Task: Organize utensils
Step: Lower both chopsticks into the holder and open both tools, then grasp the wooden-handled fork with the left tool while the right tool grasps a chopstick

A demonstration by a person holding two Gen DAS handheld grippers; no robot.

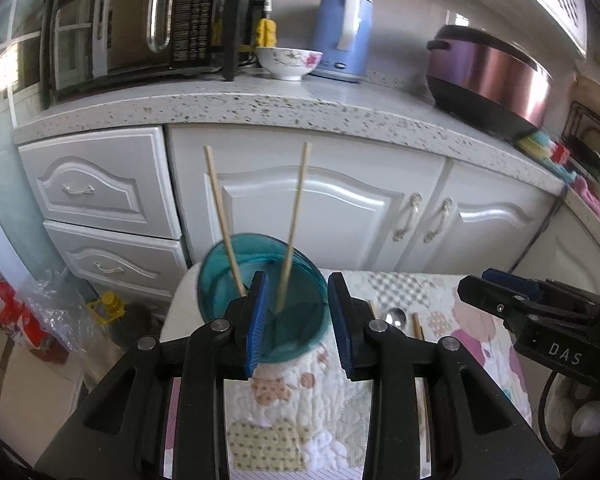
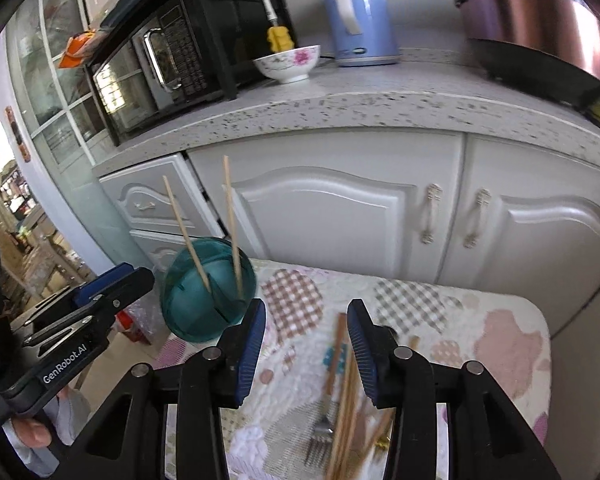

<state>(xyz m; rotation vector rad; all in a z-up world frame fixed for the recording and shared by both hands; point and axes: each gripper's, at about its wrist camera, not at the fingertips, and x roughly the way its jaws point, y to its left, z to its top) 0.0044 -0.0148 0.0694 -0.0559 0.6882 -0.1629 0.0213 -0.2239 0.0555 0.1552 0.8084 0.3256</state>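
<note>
Blurring chopsticks [image 2: 342, 400], fork [image 2: 320, 436] under open right claw [image 2: 306, 344]; count unclear.

two chopsticks [image 1: 220, 208] in cup [image 1: 220, 280], one fork [image 2: 318, 436]

Left gripper [image 1: 298, 316]: jaws apart, blue pads [image 1: 257, 322] facing each other, nothing between them. Right gripper [image 2: 307, 340]: jaws likewise apart, nothing clamped. Each unit shows at the edge of the other's view, side by side. A bare thumb [image 2: 34, 434] grips the left handle.
</note>
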